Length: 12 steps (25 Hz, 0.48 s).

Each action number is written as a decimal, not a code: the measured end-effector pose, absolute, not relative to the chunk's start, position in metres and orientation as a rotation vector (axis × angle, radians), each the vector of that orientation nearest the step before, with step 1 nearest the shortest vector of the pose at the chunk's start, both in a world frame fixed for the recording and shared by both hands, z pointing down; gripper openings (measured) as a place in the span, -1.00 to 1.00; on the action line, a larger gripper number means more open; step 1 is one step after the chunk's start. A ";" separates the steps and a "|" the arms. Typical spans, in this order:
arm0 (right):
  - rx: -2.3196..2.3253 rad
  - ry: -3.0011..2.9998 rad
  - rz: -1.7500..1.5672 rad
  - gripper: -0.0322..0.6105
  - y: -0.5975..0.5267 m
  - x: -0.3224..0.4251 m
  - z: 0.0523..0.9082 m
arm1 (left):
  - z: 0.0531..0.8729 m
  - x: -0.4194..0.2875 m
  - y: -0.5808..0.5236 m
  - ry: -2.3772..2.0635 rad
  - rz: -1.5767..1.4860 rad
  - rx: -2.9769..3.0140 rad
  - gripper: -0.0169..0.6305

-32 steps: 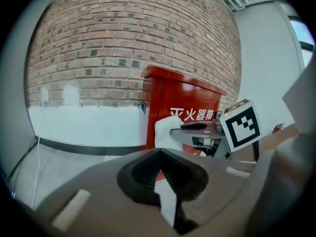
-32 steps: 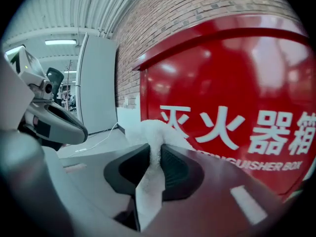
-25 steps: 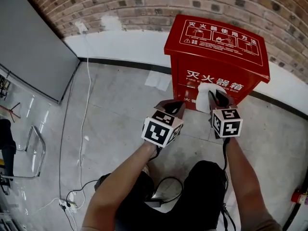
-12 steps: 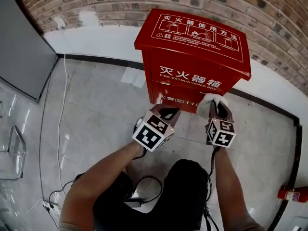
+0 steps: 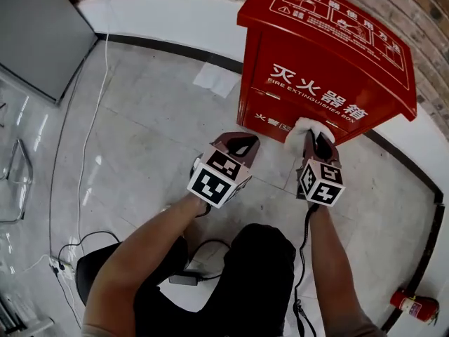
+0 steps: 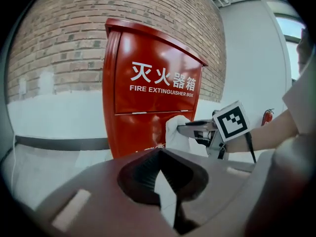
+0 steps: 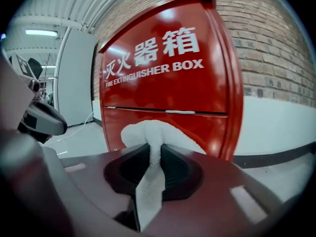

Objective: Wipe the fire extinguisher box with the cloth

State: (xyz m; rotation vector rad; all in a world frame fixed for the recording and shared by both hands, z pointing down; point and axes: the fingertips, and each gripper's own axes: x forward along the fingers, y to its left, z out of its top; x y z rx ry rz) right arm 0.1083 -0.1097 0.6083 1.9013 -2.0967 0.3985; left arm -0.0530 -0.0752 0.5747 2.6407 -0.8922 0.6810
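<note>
The red fire extinguisher box (image 5: pixel 330 69) stands against the wall, with white lettering on its front (image 6: pixel 148 98) (image 7: pixel 173 83). My right gripper (image 5: pixel 313 140) is shut on a white cloth (image 5: pixel 306 127), which bunches out past the jaws (image 7: pixel 153 135). The cloth presses on the lower front panel, under the horizontal seam (image 6: pixel 177 131). My left gripper (image 5: pixel 238 146) hangs shut and empty, to the left of the right one, a little short of the box's lower front. Its jaws (image 6: pixel 159 154) point at the box's lower left.
A brick wall (image 5: pixel 428 27) with a white base runs behind the box. A grey panel (image 5: pixel 35 34) leans at the far left, and cables (image 5: pixel 91 167) trail over the grey floor. A sheet of paper (image 5: pixel 215 79) lies left of the box. A small red extinguisher (image 5: pixel 414 306) lies at bottom right.
The head view has swung, so the box now sits further up and right. The right gripper keeps the cloth on the lower front, shifted slightly along it. The left gripper stays beside it.
</note>
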 end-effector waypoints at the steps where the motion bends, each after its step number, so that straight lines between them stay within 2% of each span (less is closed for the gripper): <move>1: 1.866 -2.121 0.393 -0.61 -0.115 0.094 0.610 | 0.576 -0.062 -0.075 -0.923 0.676 2.631 -0.95; 12: 1.551 -2.308 0.309 -0.60 -0.179 -0.066 0.632 | 0.595 -0.169 -0.055 -1.189 0.627 2.456 -0.95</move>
